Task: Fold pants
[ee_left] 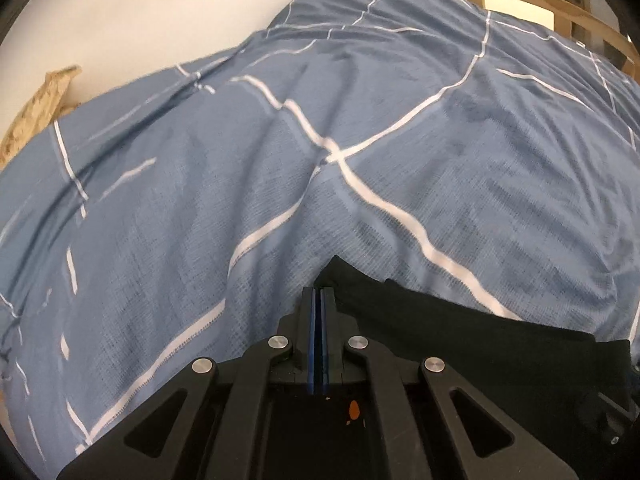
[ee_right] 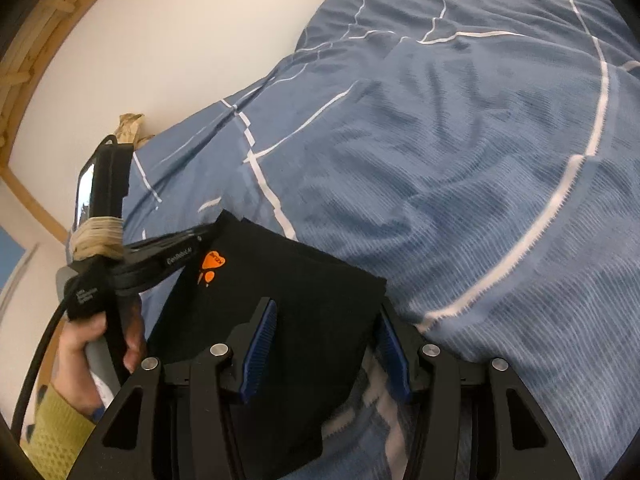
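The black pants (ee_right: 280, 312) lie folded on the blue checked duvet (ee_right: 460, 168), with an orange paw logo (ee_right: 210, 268) near the top left corner. My left gripper (ee_left: 319, 294) is shut on the pants' corner (ee_left: 460, 332); in the right wrist view it (ee_right: 200, 236) pinches the top left corner, held by a hand. My right gripper (ee_right: 324, 344) is open, its blue pads astride the pants' near right part, one pad over the cloth and one at its right edge.
The duvet (ee_left: 280, 160) covers the whole bed and bulges up behind the pants. A white wall (ee_right: 180, 60) and a wooden bed frame (ee_right: 36, 48) stand at the left. A wooden rail (ee_left: 560, 4) runs at the far right.
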